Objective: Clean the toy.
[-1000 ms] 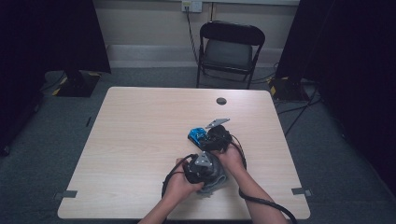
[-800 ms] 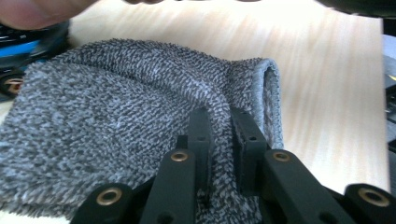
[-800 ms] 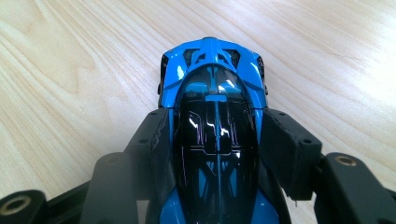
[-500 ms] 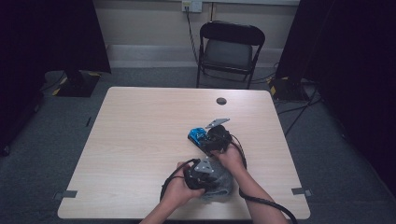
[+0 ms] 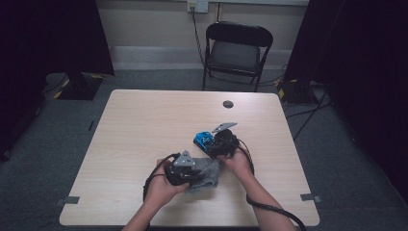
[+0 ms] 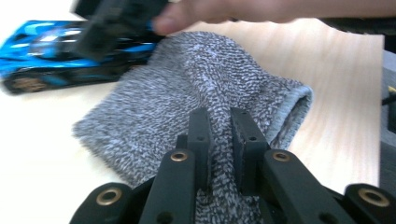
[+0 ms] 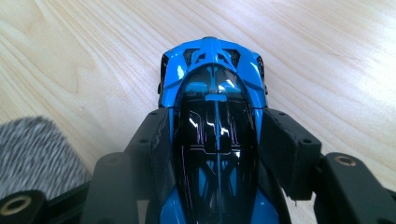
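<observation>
A blue and black toy car (image 5: 204, 140) lies on the table (image 5: 144, 134) right of centre. My right gripper (image 5: 217, 144) is shut on its sides; in the right gripper view the car (image 7: 217, 93) points away between the jaws of the right gripper (image 7: 217, 144). Just in front lies a grey knitted sock (image 5: 207, 175). My left gripper (image 5: 192, 174) sits on its left part. In the left gripper view the left gripper (image 6: 222, 135) has its jaws nearly together, pinching a fold of the sock (image 6: 187, 93). The car (image 6: 42, 74) lies beyond it.
A small black round disc (image 5: 228, 104) lies near the table's far edge. A black folding chair (image 5: 238, 48) stands behind the table. The right gripper's cable (image 5: 269, 207) trails off the near edge. Bare tabletop stretches to the left and far side.
My left gripper has shifted a little to the left on the sock. The right gripper and the car have stayed put.
</observation>
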### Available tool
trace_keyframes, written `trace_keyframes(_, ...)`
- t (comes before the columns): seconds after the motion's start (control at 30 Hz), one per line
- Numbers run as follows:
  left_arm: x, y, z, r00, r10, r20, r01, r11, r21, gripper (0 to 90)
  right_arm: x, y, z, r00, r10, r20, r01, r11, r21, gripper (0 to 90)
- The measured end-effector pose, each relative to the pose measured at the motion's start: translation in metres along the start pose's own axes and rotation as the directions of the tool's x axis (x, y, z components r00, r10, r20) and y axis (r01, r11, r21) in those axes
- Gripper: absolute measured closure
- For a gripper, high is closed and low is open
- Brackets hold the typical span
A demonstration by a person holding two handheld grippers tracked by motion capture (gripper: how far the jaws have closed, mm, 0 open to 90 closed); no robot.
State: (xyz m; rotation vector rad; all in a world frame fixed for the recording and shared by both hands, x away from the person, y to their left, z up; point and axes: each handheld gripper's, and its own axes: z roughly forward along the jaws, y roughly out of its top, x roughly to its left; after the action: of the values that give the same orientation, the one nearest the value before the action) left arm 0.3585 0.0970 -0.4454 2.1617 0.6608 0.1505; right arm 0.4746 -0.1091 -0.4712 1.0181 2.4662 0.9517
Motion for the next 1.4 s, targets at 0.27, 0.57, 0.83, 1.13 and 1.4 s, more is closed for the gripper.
trace_keyframes(0.27, 0.032, -0.002, -0.017, 0.9922, -0.045, -0.116, 0.043, 0.9989, -0.017, 79.9, 0.001, -0.001, -0.001, 1.0000, 0.003, 0.004, -0.003, 1.000, -0.002, 43.6)
trace_keyframes(0.57, 0.058, 0.004, -0.020, 0.9785, -0.105, -0.178, 0.096, 0.9936, -0.059, 79.9, 0.001, -0.001, -0.001, 1.0000, 0.004, 0.005, -0.004, 1.000, -0.003, 43.7)
trace_keyframes(0.83, 0.075, 0.010, -0.012, 0.9607, -0.146, -0.236, 0.130, 0.9883, -0.080, 79.9, 0.000, -0.003, -0.001, 1.0000, 0.006, 0.002, -0.006, 1.000, -0.014, 43.7)
trace_keyframes(1.13, 0.099, 0.006, 0.002, 0.9282, -0.194, -0.318, 0.176, 0.9809, -0.083, 79.8, 0.000, -0.004, -0.002, 0.9999, 0.013, 0.000, -0.013, 1.000, -0.019, 43.8)
trace_keyframes(1.4, 0.104, -0.001, 0.029, 0.9306, -0.161, -0.329, 0.174, 0.9848, 0.009, 79.4, 0.000, -0.004, -0.002, 1.0000, 0.010, 0.001, -0.010, 1.000, -0.017, 43.8)
